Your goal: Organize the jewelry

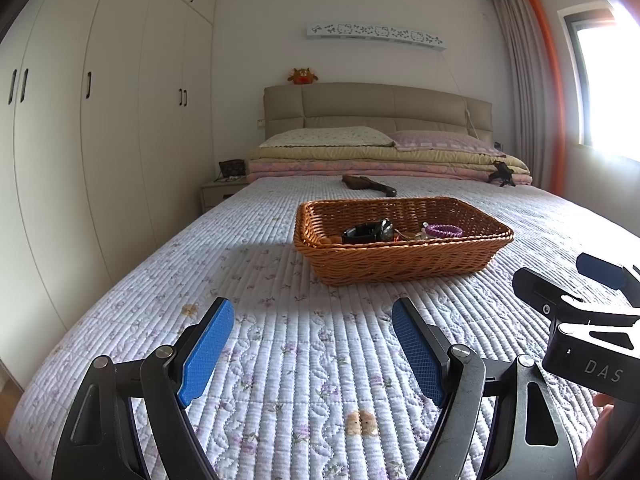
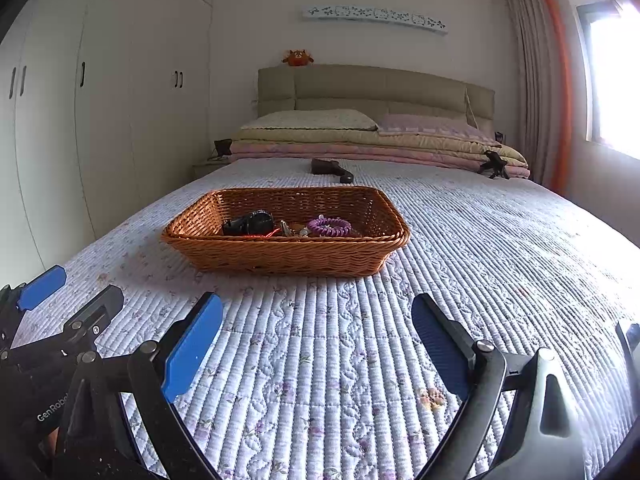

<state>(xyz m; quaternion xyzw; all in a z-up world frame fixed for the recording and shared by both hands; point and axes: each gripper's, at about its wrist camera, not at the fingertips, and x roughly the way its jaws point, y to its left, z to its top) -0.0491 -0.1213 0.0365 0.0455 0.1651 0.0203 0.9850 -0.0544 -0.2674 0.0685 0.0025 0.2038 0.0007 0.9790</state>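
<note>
Looking at a big bed (image 1: 304,360) with a flowery quilt and one brown woven basket (image 1: 400,268) sitting on it, out in front of both tongs. Holding the left tongs (image 1: 312,344) wide apart with nothing between the blue pads. Holding the right tongs (image 2: 316,344) wide apart too, also with nothing inside. Hovering both low over the quilt, side by side, well short of the basket. Seeing the jewelry already lying inside the basket: one black watch (image 1: 366,233), one purple coil bracelet (image 1: 443,231), and a small shiny tangle (image 1: 410,235) between them, too tiny to count for sure. Spotting a thin red string (image 2: 262,235) by the watch in the right view. Finding no jewelry lying loose on the quilt near the tongs. Guessing the gathering part is mostly done, since all the pieces in sight are sitting in the basket. Guessing any tidying or sorting inside the basket is what is left, with nothing being picked up right now. Also seeing, far back on the bed, one dark brown thing (image 1: 368,184), one small black stand (image 1: 500,172), two pillows and a folded stack of blankets (image 1: 384,164).
</note>
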